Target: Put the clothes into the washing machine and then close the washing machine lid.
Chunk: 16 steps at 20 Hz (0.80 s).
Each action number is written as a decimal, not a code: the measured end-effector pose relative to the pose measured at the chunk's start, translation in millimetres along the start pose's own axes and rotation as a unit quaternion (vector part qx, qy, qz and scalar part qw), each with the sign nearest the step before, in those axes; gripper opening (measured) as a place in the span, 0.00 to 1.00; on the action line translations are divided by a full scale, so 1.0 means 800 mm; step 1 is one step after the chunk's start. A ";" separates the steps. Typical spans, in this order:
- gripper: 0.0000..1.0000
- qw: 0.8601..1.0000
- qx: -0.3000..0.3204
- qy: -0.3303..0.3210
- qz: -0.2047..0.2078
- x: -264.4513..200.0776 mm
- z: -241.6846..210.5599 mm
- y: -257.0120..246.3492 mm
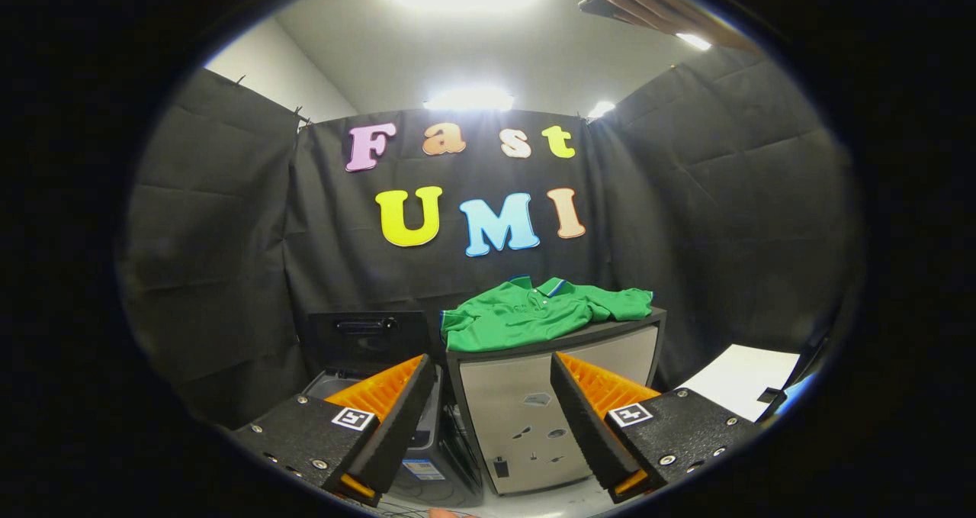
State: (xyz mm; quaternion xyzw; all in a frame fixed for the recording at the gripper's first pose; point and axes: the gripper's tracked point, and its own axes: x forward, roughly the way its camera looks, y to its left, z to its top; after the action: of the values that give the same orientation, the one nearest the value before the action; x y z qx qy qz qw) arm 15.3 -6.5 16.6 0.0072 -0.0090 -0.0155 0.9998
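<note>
Looking along the fingers in the gripper view, the gripper [488, 415] hangs wide open with nothing between its fingers, well back from the work. Beyond them a green shirt [537, 312] lies spread on top of a grey cabinet [526, 403], collar toward the wall, one sleeve drooping over the front edge. Just beside the cabinet, behind the left finger, sits the washer [427, 457] with its dark lid [366, 339] standing up — so the tub looks ready to receive. A hand [648, 7] shows high up near the ceiling lights.

The step in hand is most likely the reach for the shirt. To do it well, I would come in over the cabinet top and pinch a bunched fold near the shirt's middle — not a sleeve or hem, which would let the rest trail and snag on the cabinet edge. Lift it clear before swinging across to the washer.
</note>
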 end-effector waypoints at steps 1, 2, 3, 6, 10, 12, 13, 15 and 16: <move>0.96 1.000 0.001 0.001 0.000 0.000 0.000 0.001; 0.96 1.000 0.002 0.002 0.001 0.001 -0.002 0.002; 0.96 1.000 0.002 0.004 0.001 0.002 -0.006 0.002; 0.96 1.000 -0.005 0.011 0.000 0.006 -0.017 0.000; 0.96 1.000 0.001 0.000 -0.007 0.032 -0.004 -0.006; 0.96 1.000 0.013 -0.005 -0.019 0.066 0.016 -0.018; 0.95 0.999 0.022 0.000 -0.035 0.091 0.020 -0.031; 0.96 0.997 0.040 0.025 -0.055 0.140 0.026 -0.050; 0.95 0.997 0.038 0.035 -0.065 0.165 0.027 -0.060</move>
State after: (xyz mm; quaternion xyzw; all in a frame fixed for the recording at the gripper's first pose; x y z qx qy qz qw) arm 145.2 -58.6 40.2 0.0461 0.0260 -0.0802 0.9954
